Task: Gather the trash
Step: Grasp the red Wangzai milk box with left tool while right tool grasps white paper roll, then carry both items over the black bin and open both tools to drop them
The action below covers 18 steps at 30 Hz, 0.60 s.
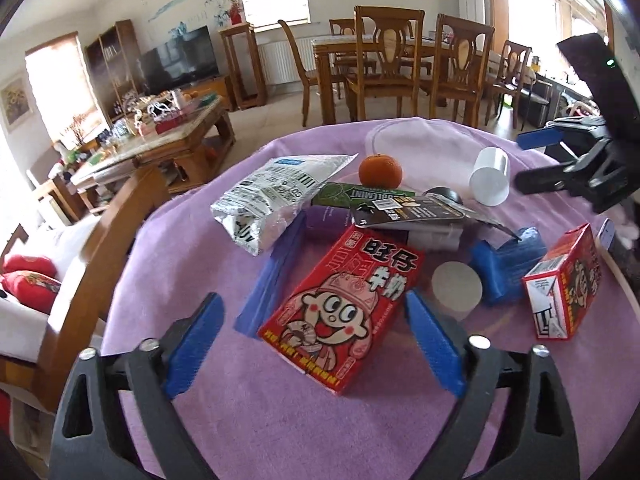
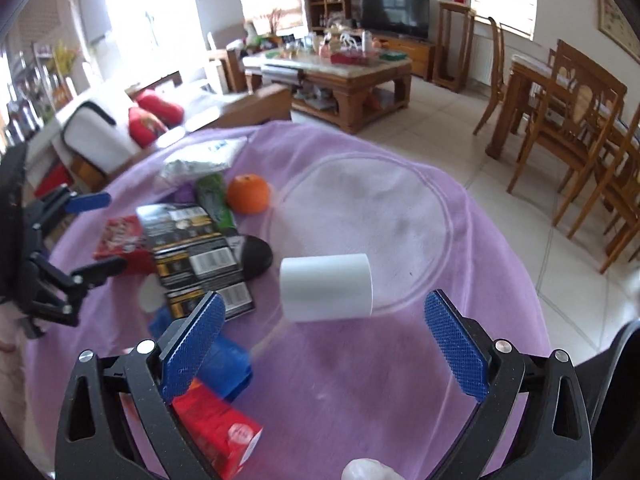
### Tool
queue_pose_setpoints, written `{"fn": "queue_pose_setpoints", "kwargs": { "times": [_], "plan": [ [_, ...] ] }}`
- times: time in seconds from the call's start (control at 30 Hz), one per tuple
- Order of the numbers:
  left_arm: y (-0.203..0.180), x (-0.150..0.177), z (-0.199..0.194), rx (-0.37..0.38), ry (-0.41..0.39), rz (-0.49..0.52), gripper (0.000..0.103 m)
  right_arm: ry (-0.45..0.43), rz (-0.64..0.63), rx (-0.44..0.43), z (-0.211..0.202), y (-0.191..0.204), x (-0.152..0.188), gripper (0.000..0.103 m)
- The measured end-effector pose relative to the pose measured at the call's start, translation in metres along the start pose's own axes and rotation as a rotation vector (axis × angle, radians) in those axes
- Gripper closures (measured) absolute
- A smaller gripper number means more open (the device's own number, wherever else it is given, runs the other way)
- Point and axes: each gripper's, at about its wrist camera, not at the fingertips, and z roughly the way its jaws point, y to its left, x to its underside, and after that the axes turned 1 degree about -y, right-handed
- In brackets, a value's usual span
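Trash lies on a round table under a purple cloth (image 1: pixel 248 408). My left gripper (image 1: pixel 316 344) is open, its jaws on either side of the near end of a flat red cartoon carton (image 1: pixel 344 312). My right gripper (image 2: pixel 324 344) is open, just short of a white paper cup (image 2: pixel 326 286) lying on its side; the cup also shows in the left wrist view (image 1: pixel 491 182). Around lie a silver foil bag (image 1: pixel 272 196), a green gum pack (image 1: pixel 356 194), a black card package (image 2: pixel 192 256), a small red carton (image 1: pixel 564 280) and blue wrapped pieces (image 1: pixel 508 260).
An orange (image 1: pixel 380 170) sits near a clear round lid (image 2: pixel 360 232) at the table's far side. A wooden sofa arm (image 1: pixel 100 240) borders the table on the left. A coffee table (image 2: pixel 332 72) and dining chairs (image 1: pixel 388 64) stand beyond.
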Motion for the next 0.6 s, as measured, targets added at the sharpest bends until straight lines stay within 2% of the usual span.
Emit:
{"fn": "queue_pose_setpoints", "kwargs": {
  "times": [0.17, 0.23, 0.3, 0.33, 0.4, 0.6],
  "plan": [
    [-0.003, 0.0, 0.009, 0.008, 0.033, 0.016, 0.037, 0.032, 0.009, 0.001, 0.028, 0.0, -0.007, 0.005],
    [-0.008, 0.002, 0.01, 0.018, 0.04, 0.042, 0.041, 0.037, 0.011, -0.004, 0.031, 0.0, -0.007, 0.016],
    [-0.01, 0.003, 0.008, 0.019, 0.034, 0.052, 0.045, 0.044, 0.006, -0.005, 0.033, 0.002, -0.008, 0.036],
    [-0.009, 0.003, 0.007, 0.025, 0.031, 0.048, 0.051, 0.048, 0.01, -0.01, 0.034, 0.001, -0.008, 0.039],
    [-0.006, 0.004, 0.005, 0.034, 0.027, 0.023, 0.053, 0.042, 0.022, -0.024, 0.033, -0.001, -0.008, 0.052],
    [-0.004, 0.004, -0.011, 0.033, -0.01, -0.015, 0.053, 0.013, 0.022, -0.042, 0.019, 0.002, -0.006, 0.052]
  ]
}}
